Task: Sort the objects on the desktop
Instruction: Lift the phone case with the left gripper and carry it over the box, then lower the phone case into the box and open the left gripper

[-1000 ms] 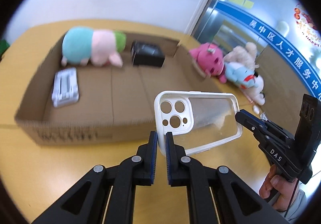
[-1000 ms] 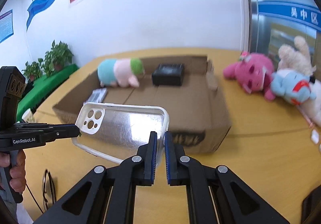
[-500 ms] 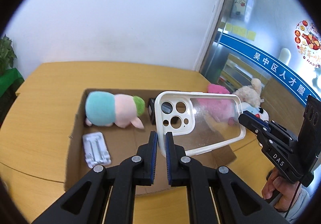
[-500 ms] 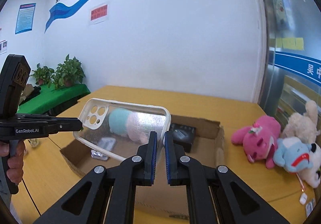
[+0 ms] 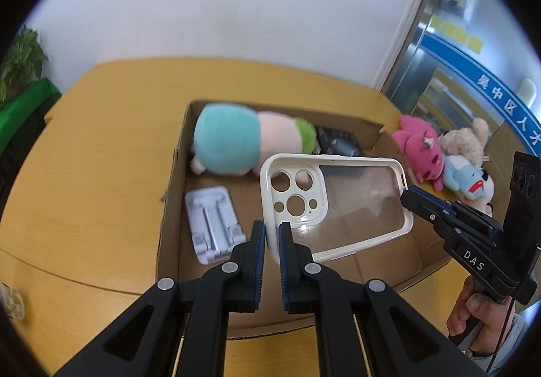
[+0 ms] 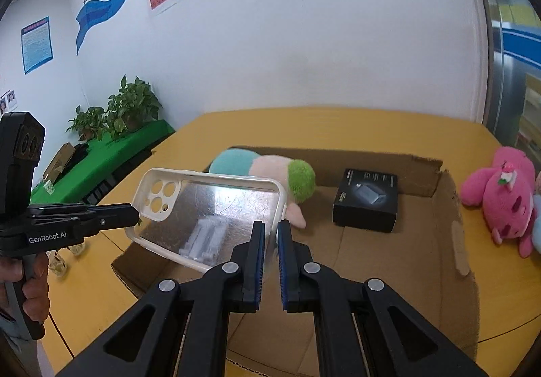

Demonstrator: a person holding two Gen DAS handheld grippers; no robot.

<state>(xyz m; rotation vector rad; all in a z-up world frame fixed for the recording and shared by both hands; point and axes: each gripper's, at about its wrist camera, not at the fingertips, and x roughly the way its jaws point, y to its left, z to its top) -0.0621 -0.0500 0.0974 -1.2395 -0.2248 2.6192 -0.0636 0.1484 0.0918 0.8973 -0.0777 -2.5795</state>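
A clear phone case (image 5: 358, 204) with a white rim hangs in the air over the open cardboard box (image 5: 169, 208). My left gripper (image 5: 272, 231) is shut on the camera-hole end of the case. My right gripper (image 5: 405, 194) is shut on the opposite end. In the right wrist view the case (image 6: 216, 204) sits between my right gripper (image 6: 272, 231) and my left gripper (image 6: 135, 211), above the box's left part (image 6: 453, 225). A hand holds each gripper's handle.
Inside the box lie a teal, pink and green plush (image 5: 230, 143), a black packet (image 5: 338, 143) and a white folding stand (image 5: 213, 221). Pink (image 5: 421, 147), beige (image 5: 466, 140) and blue (image 5: 466, 181) plush toys sit on the yellow table right of the box. Plants stand at the far left (image 6: 132, 106).
Both grippers have carried the case together from in front of the box's near wall to above its inside. The grips have not changed.
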